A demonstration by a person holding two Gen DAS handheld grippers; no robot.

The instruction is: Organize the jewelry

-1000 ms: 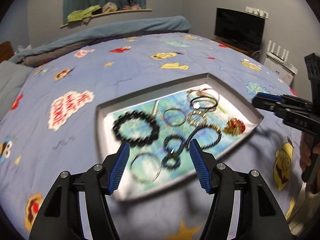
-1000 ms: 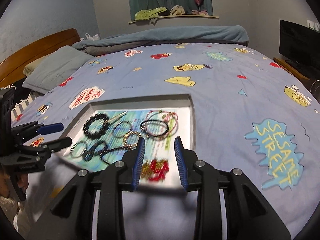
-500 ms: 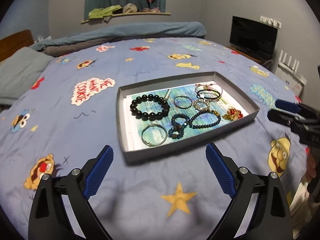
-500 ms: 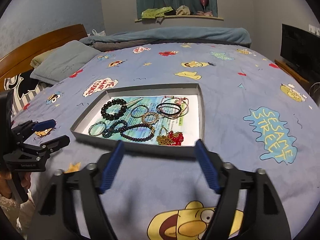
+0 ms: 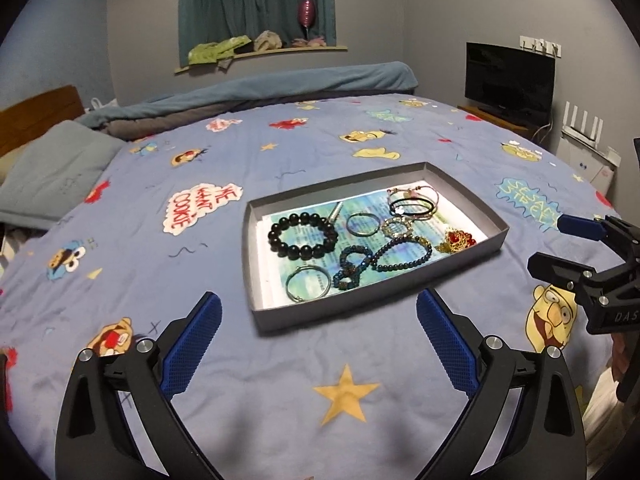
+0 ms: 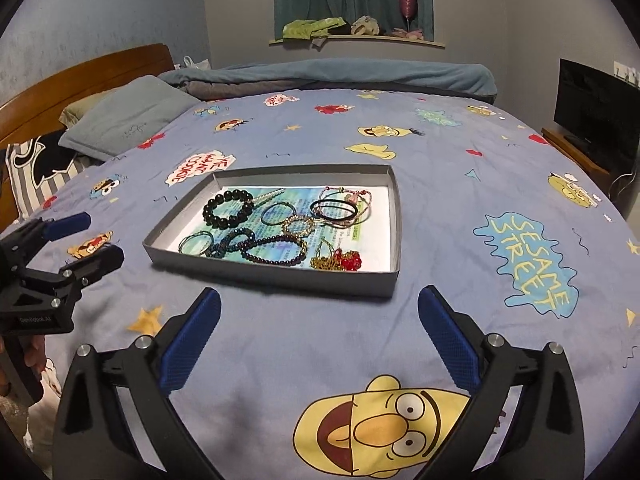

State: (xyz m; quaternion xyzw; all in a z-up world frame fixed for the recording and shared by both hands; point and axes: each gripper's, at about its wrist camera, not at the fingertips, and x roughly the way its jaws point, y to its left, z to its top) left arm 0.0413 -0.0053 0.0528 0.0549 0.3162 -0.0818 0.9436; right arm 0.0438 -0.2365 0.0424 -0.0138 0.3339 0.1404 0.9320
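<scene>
Several beaded bracelets (image 5: 303,237), rectangular tray (image 5: 376,310)

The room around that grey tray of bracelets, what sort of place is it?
Most likely a bedroom in a home. The tray lies on a bed with a cartoon-print bedspread; there is a wooden headboard with a pillow, and a television stands by the wall.

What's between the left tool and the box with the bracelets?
Only bare bedsheet, in the left wrist view. The open left tool hangs short of the grey box, holding nothing.
</scene>
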